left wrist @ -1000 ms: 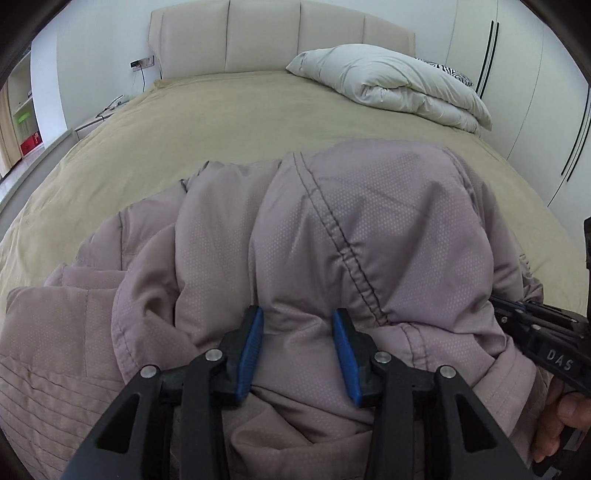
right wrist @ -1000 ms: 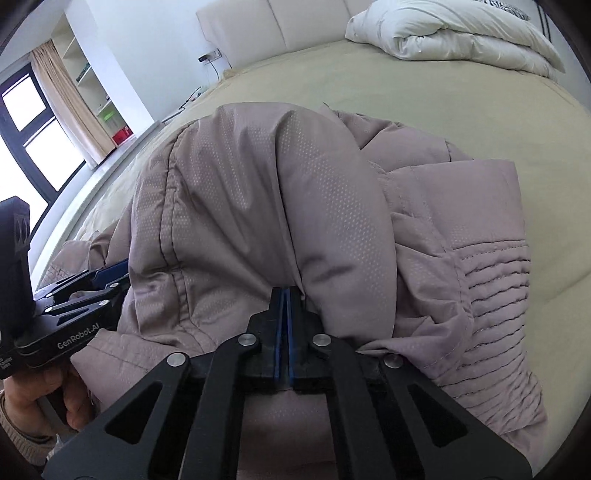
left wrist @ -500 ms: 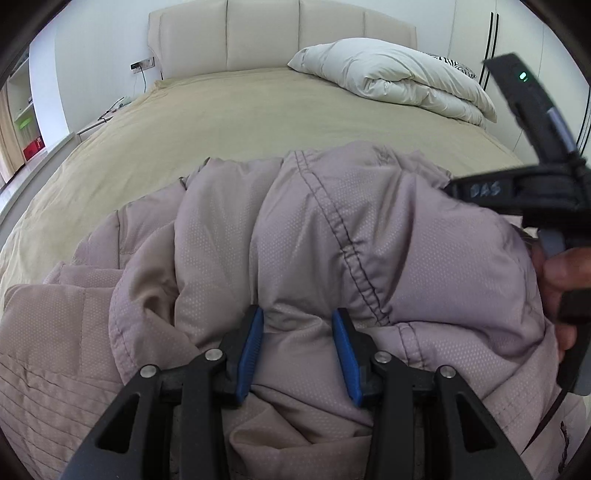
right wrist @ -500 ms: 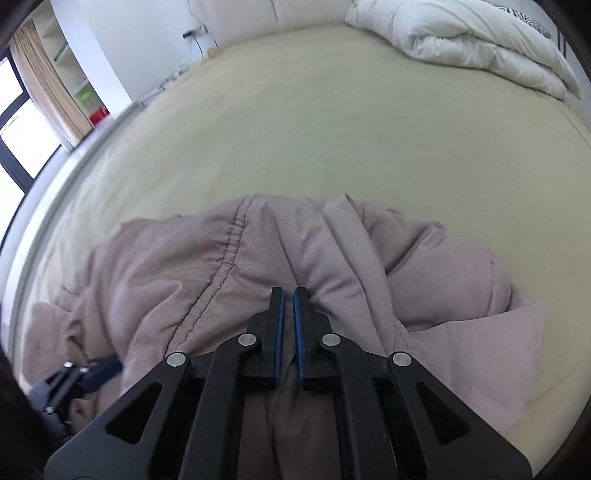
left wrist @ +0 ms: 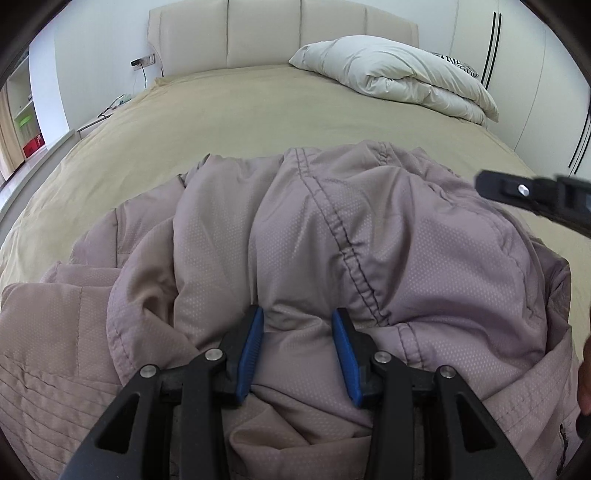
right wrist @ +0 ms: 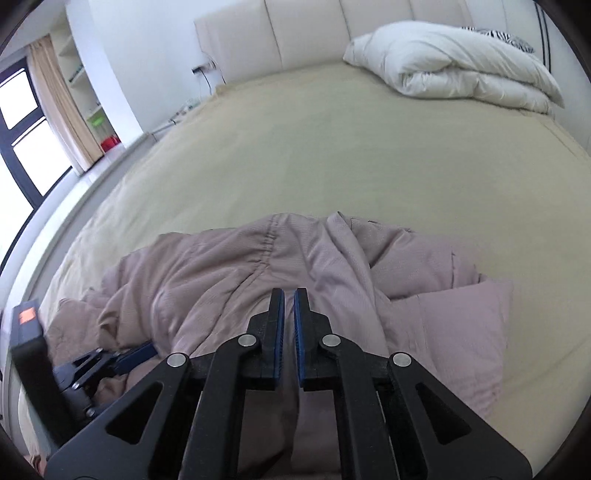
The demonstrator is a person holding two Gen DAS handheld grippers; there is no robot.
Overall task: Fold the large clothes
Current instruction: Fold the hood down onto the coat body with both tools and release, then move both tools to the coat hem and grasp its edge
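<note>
Jacket [left wrist: 369, 236] fabric, a mauve padded garment with a dotted weave, fills the space between the blue pads of the left gripper [left wrist: 298, 325], whose jaws stand apart with a thick fold bulging up between them; the pads press against that fold on both sides, though whether they truly pinch it cannot be told. In the left wrist view this gripper points along the bed toward the headboard, low over the crumpled heap, with a gathered seam [left wrist: 347, 251] running up and away from just right of its right finger. The right gripper [right wrist: 289, 295] is held higher and looks down on the same jacket [right wrist: 258, 266]; its jaws are nearly together, with only a narrow slit between the blue pads and no cloth visible in it, and the fabric lies below and beyond its tips. From the left wrist view the right gripper [left wrist: 491, 184] shows as a blurred black bar over the jacket's right shoulder, near the right edge of the bed. From the right wrist view the left gripper [right wrist: 138, 356] sits at the lower left, its blue tips buried at the garment's edge. The jacket lies bunched at the foot end of the tan bed [right wrist: 332, 155], nearer its near edge, well apart from the folded white duvet [left wrist: 399, 85] at the far right corner by the cream headboard [left wrist: 280, 33].
</note>
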